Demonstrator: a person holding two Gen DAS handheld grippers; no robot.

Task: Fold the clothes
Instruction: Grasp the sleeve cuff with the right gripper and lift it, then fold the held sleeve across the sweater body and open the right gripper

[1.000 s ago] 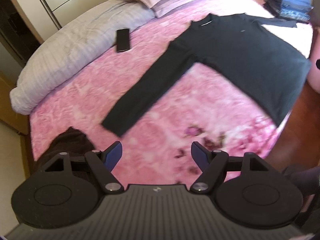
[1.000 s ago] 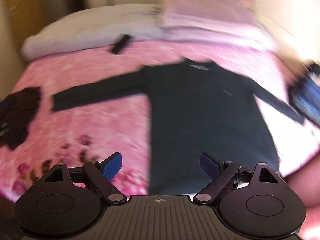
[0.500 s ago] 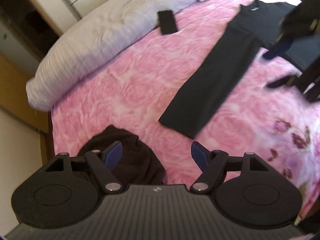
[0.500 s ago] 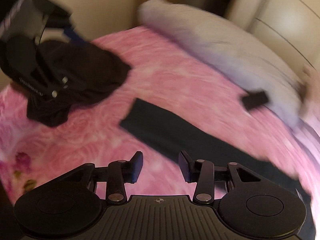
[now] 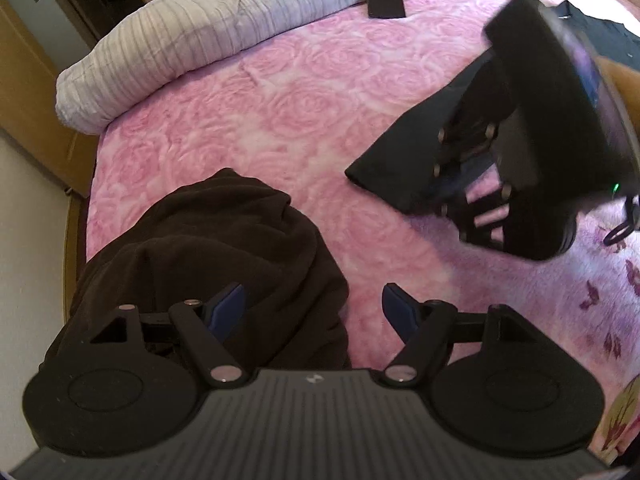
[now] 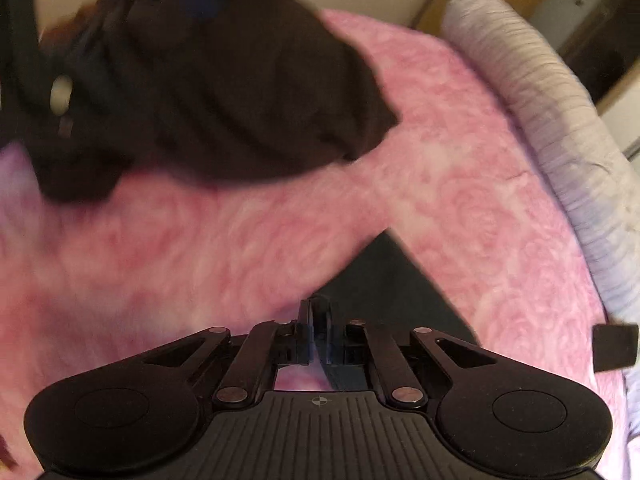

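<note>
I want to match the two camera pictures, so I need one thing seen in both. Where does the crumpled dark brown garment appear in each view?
Left wrist view: the crumpled dark brown garment lies lower left, just beyond the open left gripper.
Right wrist view: it fills the upper left, blurred, far beyond the right gripper, which is closed at the cuff edge of the black sleeve.
Shared landmark: the rolled grey striped quilt along the bed edge.

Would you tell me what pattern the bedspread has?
Pink with a rose pattern; the bedspread shows best in the left wrist view.
</note>
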